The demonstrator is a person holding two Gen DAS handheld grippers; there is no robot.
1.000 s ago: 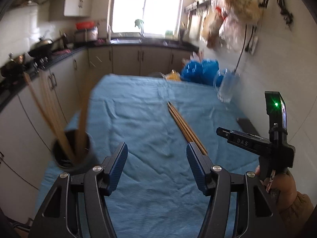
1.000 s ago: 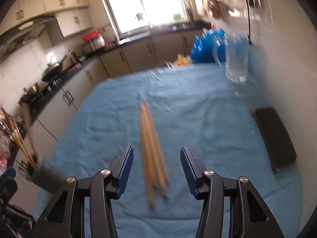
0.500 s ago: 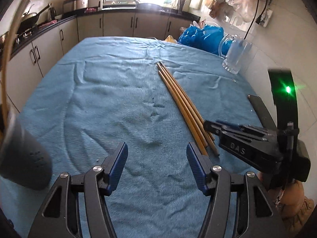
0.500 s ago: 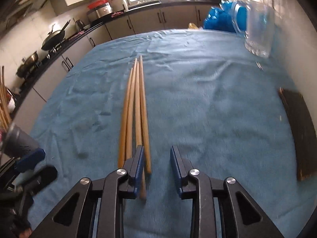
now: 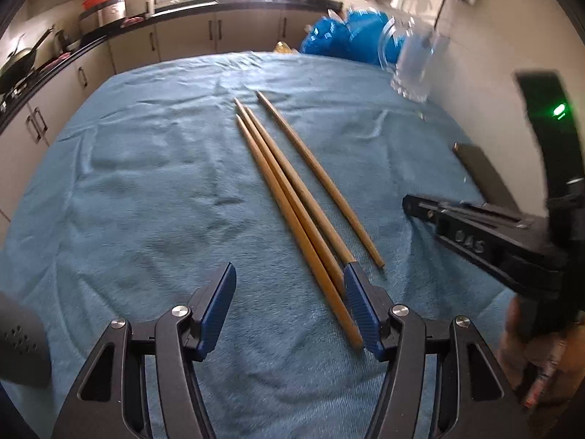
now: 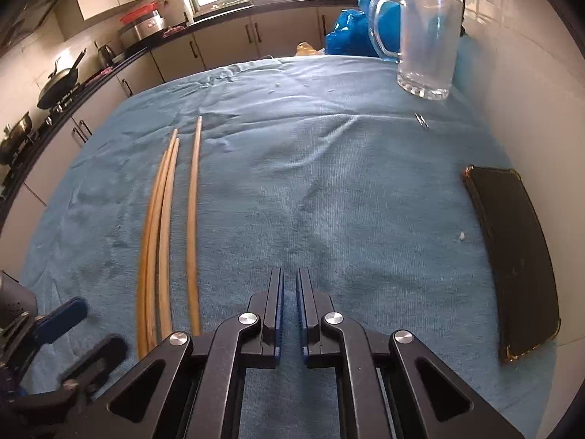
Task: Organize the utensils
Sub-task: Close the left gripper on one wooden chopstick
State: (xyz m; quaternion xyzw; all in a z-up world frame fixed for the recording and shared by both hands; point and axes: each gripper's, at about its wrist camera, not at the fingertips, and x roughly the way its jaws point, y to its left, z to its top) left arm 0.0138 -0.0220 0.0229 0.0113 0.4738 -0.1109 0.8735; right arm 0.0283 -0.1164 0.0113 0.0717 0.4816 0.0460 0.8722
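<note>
- Chopsticks [image 5: 292, 197]: four lie lengthwise on the blue cloth [image 5: 146, 183] of the surface, three bunched, one a little apart toward the right hand-held gripper.
- Left hand-held gripper [image 5: 289, 309]: jaws apart and closing slightly; the near ends of the bunch lie between its pads, by the right pad, not yet pinched.
- Right hand-held gripper [image 6: 289, 311]: jaws together on nothing, beside the chopsticks.
- Holder [image 5: 22, 340]: dark, perforated, at the near left edge; probably the destination.
- Advice: centre the bunch between the pads, lower to the cloth, close near the thick ends so that none rolls free.
- Glass mug [image 6: 424, 36] and dark case [image 6: 519, 256]: well clear.
</note>
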